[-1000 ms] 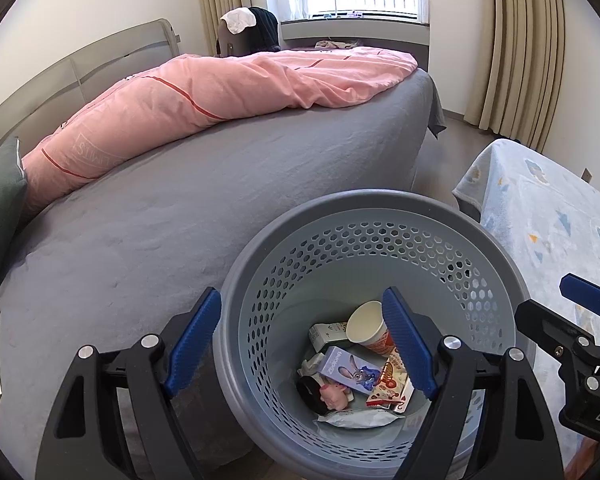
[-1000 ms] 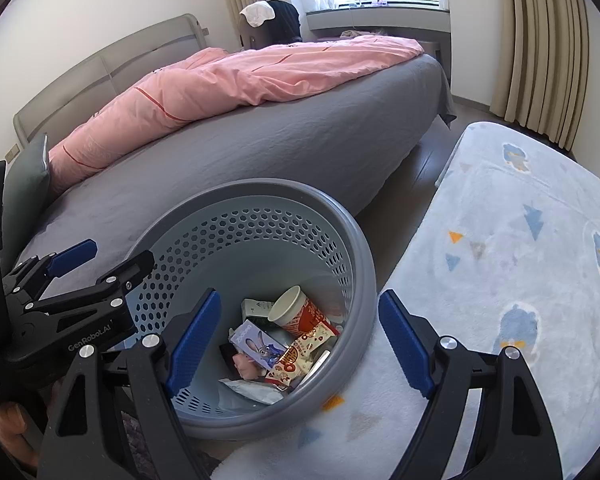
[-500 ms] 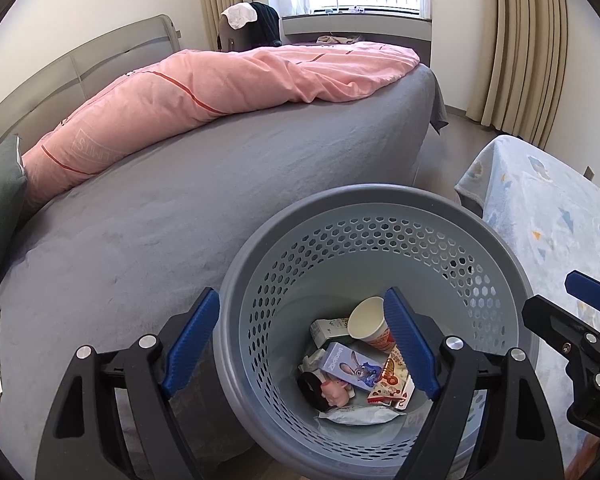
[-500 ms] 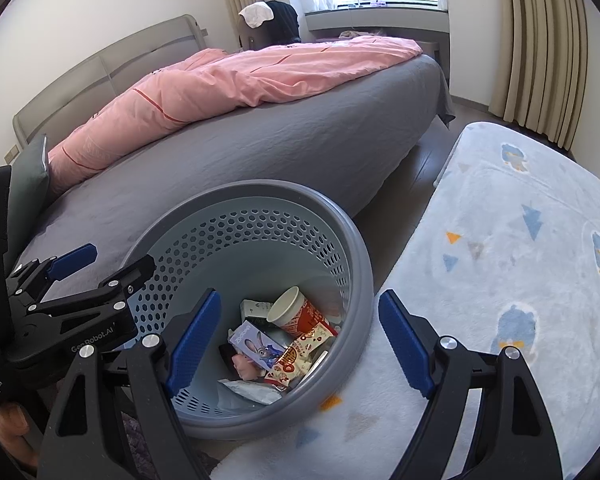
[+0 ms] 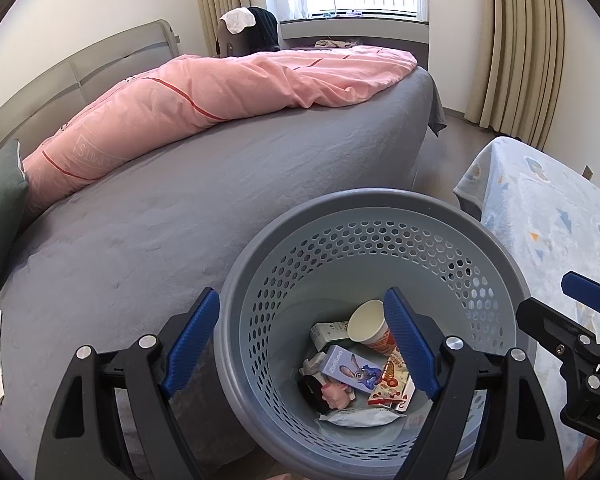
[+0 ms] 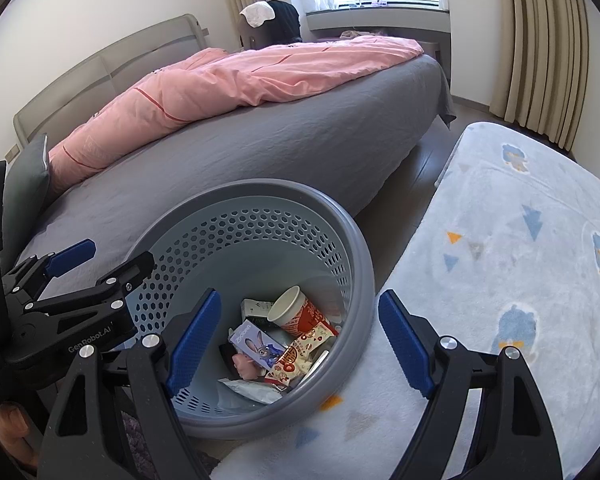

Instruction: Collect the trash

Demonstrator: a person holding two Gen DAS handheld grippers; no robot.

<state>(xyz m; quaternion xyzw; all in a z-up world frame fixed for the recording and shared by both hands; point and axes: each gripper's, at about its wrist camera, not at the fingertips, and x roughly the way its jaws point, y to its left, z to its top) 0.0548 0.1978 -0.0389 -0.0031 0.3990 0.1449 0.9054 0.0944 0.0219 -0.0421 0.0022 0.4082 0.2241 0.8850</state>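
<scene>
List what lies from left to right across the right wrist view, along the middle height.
Green pillow → pink duvet → grey bed → bare floor strip → pale blue patterned blanket.

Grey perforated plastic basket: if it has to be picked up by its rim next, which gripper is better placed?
Probably left. The open left gripper already straddles the near rim of the grey perforated plastic basket; the open right gripper brackets its right wall more loosely.

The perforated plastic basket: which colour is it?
Grey-blue basket, seen best from the left wrist.
</scene>
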